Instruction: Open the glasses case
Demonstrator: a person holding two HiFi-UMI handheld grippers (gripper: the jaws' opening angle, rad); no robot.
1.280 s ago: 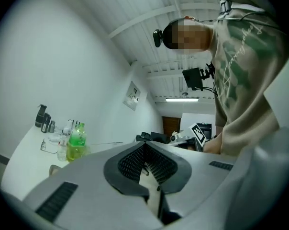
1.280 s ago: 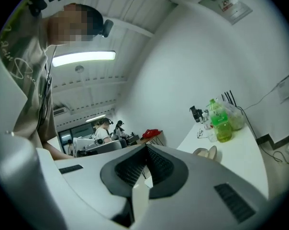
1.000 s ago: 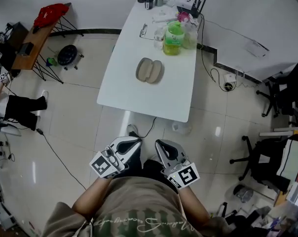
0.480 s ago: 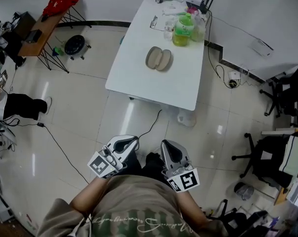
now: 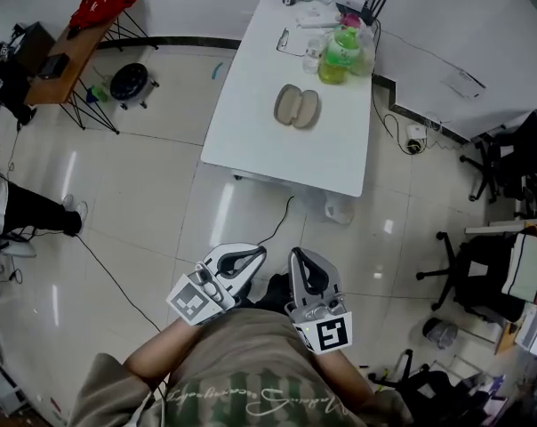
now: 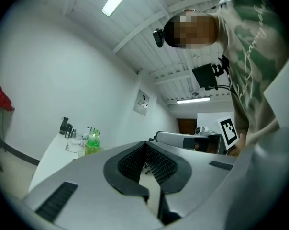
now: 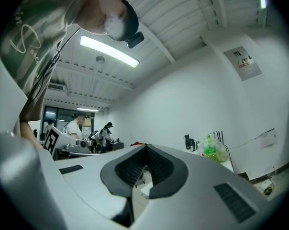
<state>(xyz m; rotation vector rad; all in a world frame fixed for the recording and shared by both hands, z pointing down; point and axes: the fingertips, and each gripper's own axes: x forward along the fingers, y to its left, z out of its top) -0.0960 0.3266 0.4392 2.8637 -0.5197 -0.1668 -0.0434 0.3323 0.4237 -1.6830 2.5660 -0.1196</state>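
1. Both grippers sit close in front of the person's body, well apart from the table (image 5: 251, 132). The left gripper (image 5: 253, 256) has its jaws pressed together with nothing between them. The right gripper (image 5: 300, 258) has its jaws together too, and is equally empty.
2. On the far half of the white table lies the glasses case (image 5: 296, 107). It shows as two pale oval shells side by side, which reads as a case already spread open, as the task wants it. A green bottle (image 5: 338, 56) and small clutter stand farther back, near the wall.
3. With the case lying so, no grip on it seems needed. Doing this stage well probably means keeping the empty jaws level and clear of the table, so that nothing knocks the shells or the bottle.
4. Hard to make out:
   - The case is small in the head view, so its hinge, its lining and any glasses inside cannot be told.
   - Neither gripper view shows the case. Each shows only its own jaws, the table's far clutter and the room.
   - The person's hands are mostly hidden behind the marker cubes.
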